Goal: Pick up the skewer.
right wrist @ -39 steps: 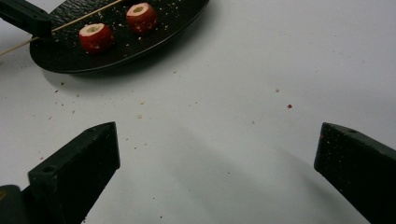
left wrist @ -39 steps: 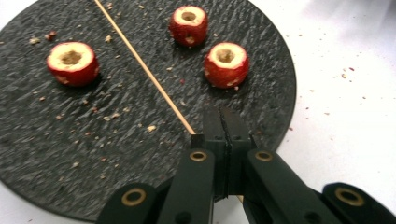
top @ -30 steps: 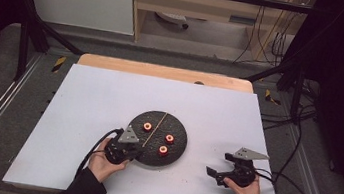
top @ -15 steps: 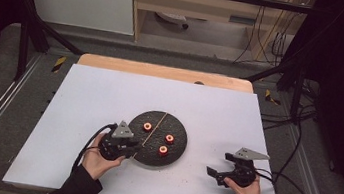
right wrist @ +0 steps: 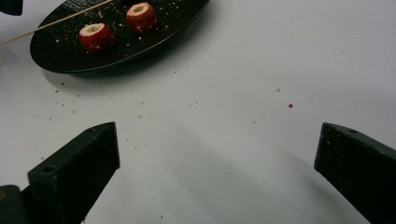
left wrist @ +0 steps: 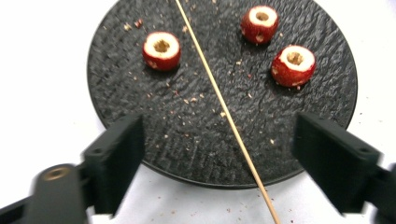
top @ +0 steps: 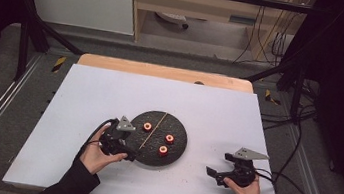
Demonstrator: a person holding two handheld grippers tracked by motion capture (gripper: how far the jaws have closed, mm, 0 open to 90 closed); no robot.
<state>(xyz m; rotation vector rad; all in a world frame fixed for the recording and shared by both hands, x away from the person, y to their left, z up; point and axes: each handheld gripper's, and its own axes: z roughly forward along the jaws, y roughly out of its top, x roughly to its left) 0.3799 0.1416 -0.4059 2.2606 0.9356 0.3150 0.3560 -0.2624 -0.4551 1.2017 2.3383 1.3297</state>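
Two grippers: both are standing with jaws wide and nothing pinched.
Left gripper (top: 125,147): its jaws have just been opening, and are now spreading wide at the plate's near rim.
Between left jaws: the skewer (left wrist: 219,105) is lying free on the plate, its near end running out past the rim between the two pads and touching neither.
Change: a second ago those jaws were shut at the skewer's end; now they are letting go, so the stick is resting across the plate on its own.
Beyond left jaws: three cored red fruits (left wrist: 161,50) are sitting on the black plate (left wrist: 116,107), one to one side of the skewer, two to the other, all apart from it.
Right gripper (top: 223,174): it is hovering over bare table (right wrist: 243,140), jaws wide, the plate lying well ahead and to one side.
Meaning: the skewer is probably being repositioned for a better grip before threading fruit; none is on it yet.
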